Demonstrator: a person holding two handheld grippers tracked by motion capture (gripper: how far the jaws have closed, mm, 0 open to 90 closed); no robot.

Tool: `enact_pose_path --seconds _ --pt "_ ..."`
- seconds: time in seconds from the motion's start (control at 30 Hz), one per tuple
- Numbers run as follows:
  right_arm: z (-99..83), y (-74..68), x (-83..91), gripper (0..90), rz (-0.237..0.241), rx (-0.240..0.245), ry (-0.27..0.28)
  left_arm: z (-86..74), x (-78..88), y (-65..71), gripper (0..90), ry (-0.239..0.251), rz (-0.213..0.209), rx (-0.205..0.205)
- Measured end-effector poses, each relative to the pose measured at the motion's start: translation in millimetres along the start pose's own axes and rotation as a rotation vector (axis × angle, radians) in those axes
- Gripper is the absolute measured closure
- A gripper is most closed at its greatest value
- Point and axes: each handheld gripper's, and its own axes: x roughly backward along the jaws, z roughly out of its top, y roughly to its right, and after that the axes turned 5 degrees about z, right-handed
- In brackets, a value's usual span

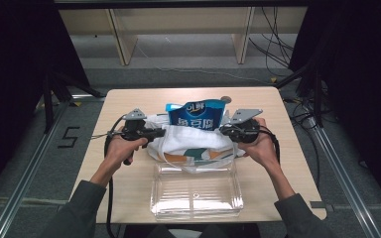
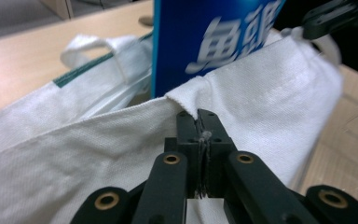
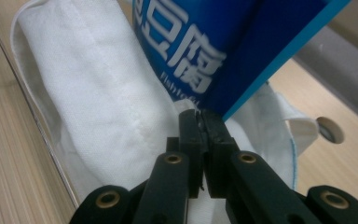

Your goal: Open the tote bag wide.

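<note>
While both grippers pinch the white bag's [image 1: 191, 141] rim, left gripper [image 1: 162, 132] and right gripper [image 1: 223, 130] fingers pressed together on cloth, a blue pouch [image 1: 197, 115] stands inside; clear tray [image 1: 196, 194] near.

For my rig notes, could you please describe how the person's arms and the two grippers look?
Both forearms wear dark grey-green sleeves. The left gripper and right gripper are black, each with a grey three-cornered plate on top and a black cable. Close up, the jaws are black with brass-coloured pivot pins.
</note>
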Motion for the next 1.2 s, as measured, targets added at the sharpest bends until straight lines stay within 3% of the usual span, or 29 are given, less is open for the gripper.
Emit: enact_pose_path --seconds 0.1,0.2,0.3,0.5,0.53,0.6,0.7,0.77,0.8,0.83,0.87,0.9,0.97,1.0,1.03,1.1,1.13,1.17,1.2 --pt "-5.9 -0.3 -14.2 88.5 0.033 -0.014 -0.04 -11.4 -15.9 -7.7 88.0 -0.052 -0.003 0.014" --pt "-9.9 0.1 -25.7 88.5 0.044 -0.014 -0.06 -24.2 -37.8 -18.7 88.0 -0.14 -0.018 0.025" --pt "-15.4 2.8 -36.4 88.5 0.059 -0.031 -0.1 -32.4 -48.8 -21.8 88.0 -0.17 -0.016 0.03" --pt "-26.7 6.1 -52.0 88.5 0.085 -0.054 -0.145 -38.7 -55.2 -24.0 88.0 -0.189 -0.018 0.02" --pt "-28.0 5.0 -54.0 88.5 0.097 -0.086 -0.16 -38.7 -55.0 -24.1 88.0 -0.192 -0.016 0.021" --pt "-30.6 7.0 -57.9 88.5 0.109 -0.064 -0.167 -39.4 -55.9 -23.3 87.9 -0.199 -0.009 0.01" --pt "-37.3 8.6 -64.9 87.7 0.105 -0.096 -0.173 -38.8 -55.1 -21.7 84.9 -0.197 -0.004 0.003" --pt "-39.7 11.5 -64.1 79.3 0.097 -0.096 -0.166 -36.2 -47.2 -19.2 76.2 -0.192 0.004 -0.003" --pt "-39.7 11.5 -64.1 79.3 0.097 -0.096 -0.166 -36.2 -47.2 -19.2 72.3 -0.192 0.004 -0.003" --pt "-37.7 12.6 -56.7 70.4 0.084 -0.164 -0.153 -32.5 -37.3 -15.6 65.8 -0.165 -0.003 -0.014" --pt "-37.7 12.6 -56.7 70.4 0.084 -0.164 -0.153 -32.5 -37.3 -15.6 60.8 -0.165 -0.003 -0.014" --pt "-33.6 15.9 -43.9 65.2 0.074 -0.196 -0.112 -26.7 -27.4 -12.9 58.1 -0.106 -0.023 -0.033" --pt "-30.0 19.6 -30.4 62.4 0.082 -0.201 -0.061 -23.8 -22.1 -11.5 54.5 -0.089 -0.02 -0.026" --pt "-27.7 22.1 -21.3 61.6 0.089 -0.212 -0.054 -17.2 -12.8 -10.2 53.8 -0.048 -0.004 -0.025" --pt "-27.7 22.1 -21.3 61.6 0.089 -0.212 -0.054 -17.2 -12.8 -10.2 53.0 -0.048 -0.004 -0.025" --pt "-25.9 28.3 -3.3 61.6 0.023 -0.235 0.005 -5.0 -1.4 -15.8 51.9 -0.014 0.03 -0.024" --pt "-25.9 28.3 -3.3 61.6 0.023 -0.235 0.005 -5.0 -1.4 -15.8 51.8 -0.014 0.03 -0.024" --pt "-26.2 31.4 1.6 61.5 0.009 -0.238 0.008 0.3 2.0 -19.5 51.8 0.004 0.054 -0.018" --pt "-29.6 36.4 5.5 60.4 -0.036 -0.244 0.011 8.1 5.3 -25.4 50.5 0.026 0.106 -0.023"
